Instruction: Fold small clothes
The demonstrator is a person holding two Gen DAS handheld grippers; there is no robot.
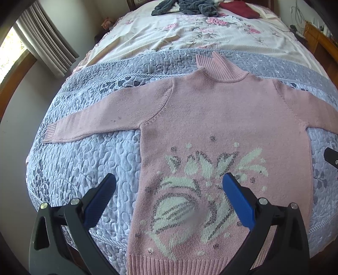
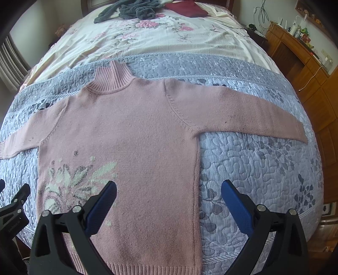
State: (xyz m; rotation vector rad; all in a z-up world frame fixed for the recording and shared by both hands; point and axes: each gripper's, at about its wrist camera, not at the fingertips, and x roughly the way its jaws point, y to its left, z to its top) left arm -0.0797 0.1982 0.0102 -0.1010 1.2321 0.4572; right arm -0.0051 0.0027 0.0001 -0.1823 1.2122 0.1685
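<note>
Sweater [image 1: 221,110] flat on quilt [image 1: 84,165] | both hand-held grippers spread, empty

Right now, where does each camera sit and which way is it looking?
Left wrist: over the sweater's hem, left side, facing the headboard; own open fingers show.
Right wrist: over the hem's right side, same heading; own open fingers show.
Shared: pink sweater, quilt, grey clothes pile.
</note>
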